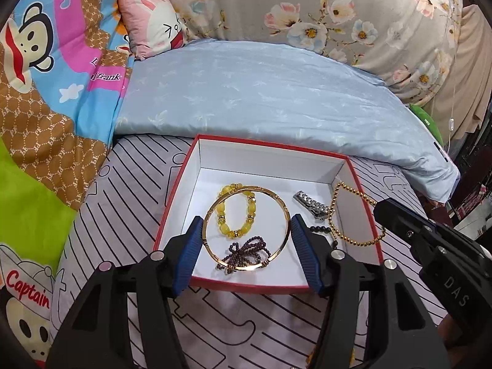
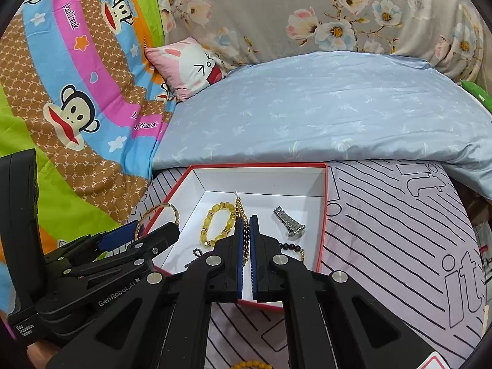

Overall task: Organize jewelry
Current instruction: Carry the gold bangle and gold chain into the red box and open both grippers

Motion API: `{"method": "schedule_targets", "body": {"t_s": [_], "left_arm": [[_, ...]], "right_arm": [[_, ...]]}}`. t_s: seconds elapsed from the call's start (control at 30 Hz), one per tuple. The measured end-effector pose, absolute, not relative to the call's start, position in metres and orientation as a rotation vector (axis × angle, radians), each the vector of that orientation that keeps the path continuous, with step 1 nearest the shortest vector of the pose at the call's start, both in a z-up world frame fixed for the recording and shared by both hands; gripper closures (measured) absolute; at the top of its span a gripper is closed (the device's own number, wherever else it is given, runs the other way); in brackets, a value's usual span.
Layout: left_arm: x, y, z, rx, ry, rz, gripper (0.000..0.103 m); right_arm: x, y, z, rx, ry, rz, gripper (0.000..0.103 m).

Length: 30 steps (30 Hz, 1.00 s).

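Observation:
A red box with a white inside (image 1: 270,156) (image 2: 323,215) sits on the striped bedsheet. In it lie a yellow bead bracelet (image 1: 236,212) (image 2: 215,224), a dark purple bead string (image 1: 246,252), a silver watch band (image 1: 310,204) (image 2: 289,221) and dark beads (image 1: 321,230). My left gripper (image 1: 247,233) is shut on a thin gold bangle (image 1: 215,209) (image 2: 172,212) and holds it across its width over the box. My right gripper (image 2: 246,224) is shut on a gold bead chain (image 1: 347,212) (image 2: 241,212) that hangs over the box's right part.
A pale blue pillow (image 1: 261,92) lies just behind the box. A cartoon monkey quilt (image 1: 46,107) is bunched at the left, a floral quilt (image 1: 338,15) at the back. A small pink cushion (image 1: 153,21) sits between them. An orange bead piece (image 2: 252,364) lies by the near edge.

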State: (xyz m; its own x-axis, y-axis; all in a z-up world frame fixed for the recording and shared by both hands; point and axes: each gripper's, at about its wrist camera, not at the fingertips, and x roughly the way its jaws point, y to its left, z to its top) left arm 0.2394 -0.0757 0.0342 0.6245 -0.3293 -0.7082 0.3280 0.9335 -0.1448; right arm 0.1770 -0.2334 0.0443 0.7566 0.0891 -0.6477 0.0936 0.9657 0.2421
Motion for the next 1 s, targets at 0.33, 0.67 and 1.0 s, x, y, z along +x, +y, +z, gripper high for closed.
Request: {"method": "schedule_targets", "body": {"t_s": [0.33,0.67,1.0], "left_arm": [[0.259,-0.086,0.017,0.016,0.841,-0.362,0.047],[0.268,-0.092,0.004,0.024,0.880,-0.333,0.047],[0.263,-0.090,0.013,0.017,0.851,-0.322,0.030]], "right_arm": [[0.198,-0.234,0.031,0.257,0.746,-0.004,0.100],[0.202,-0.234,0.026,0.257,0.752,-0.018,0.093],[0.195,-0.229,0.029,0.249,0.743,-0.022,0.083]]}}
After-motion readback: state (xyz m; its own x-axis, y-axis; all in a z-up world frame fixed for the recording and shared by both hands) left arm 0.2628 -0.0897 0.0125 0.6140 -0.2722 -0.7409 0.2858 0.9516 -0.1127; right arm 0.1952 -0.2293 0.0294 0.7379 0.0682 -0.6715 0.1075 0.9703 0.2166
